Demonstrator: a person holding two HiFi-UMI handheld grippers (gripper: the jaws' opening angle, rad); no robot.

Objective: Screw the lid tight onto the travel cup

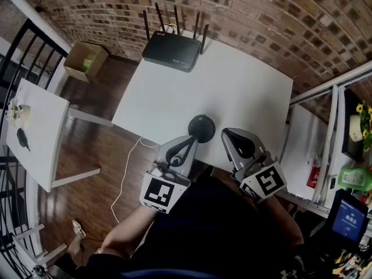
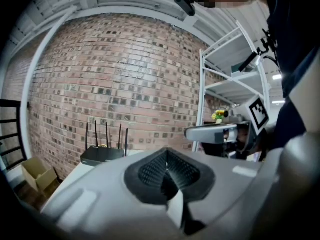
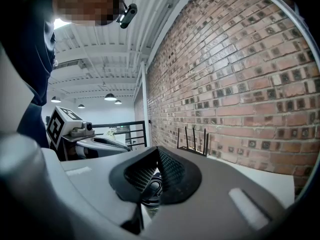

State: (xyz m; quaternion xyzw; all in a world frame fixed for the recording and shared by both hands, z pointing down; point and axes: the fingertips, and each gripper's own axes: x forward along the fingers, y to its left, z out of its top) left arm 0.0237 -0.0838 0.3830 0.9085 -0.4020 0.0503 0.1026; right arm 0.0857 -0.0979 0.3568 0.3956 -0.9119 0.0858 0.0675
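We hold both tools closed on nothing: the left gripper [image 1: 192, 144] has its jaws pressed together with only air ahead of them, and the right gripper [image 1: 228, 137] is closed the same way, empty. The travel cup [image 1: 201, 128] stands upright close to the near edge of the white table [image 1: 244, 92], so its long axis runs straight up toward our head. We see only its round dark top, which we take to be the lid [image 3: 151, 191] resting on it; how far it is threaded we cannot tell. The cup lies just ahead of both grippers and between them. The left gripper's tip lies just beside the cup's near rim, while the right one is near but apart, on the cup's right side. In the right gripper view the lid shows just below the closed jaws; the left gripper view does not show the cup. So the left is the nearer, and we judge either must open before taking hold. We count one cup, one lid, two grippers and one router [image 1: 172, 51] at the table's far edge
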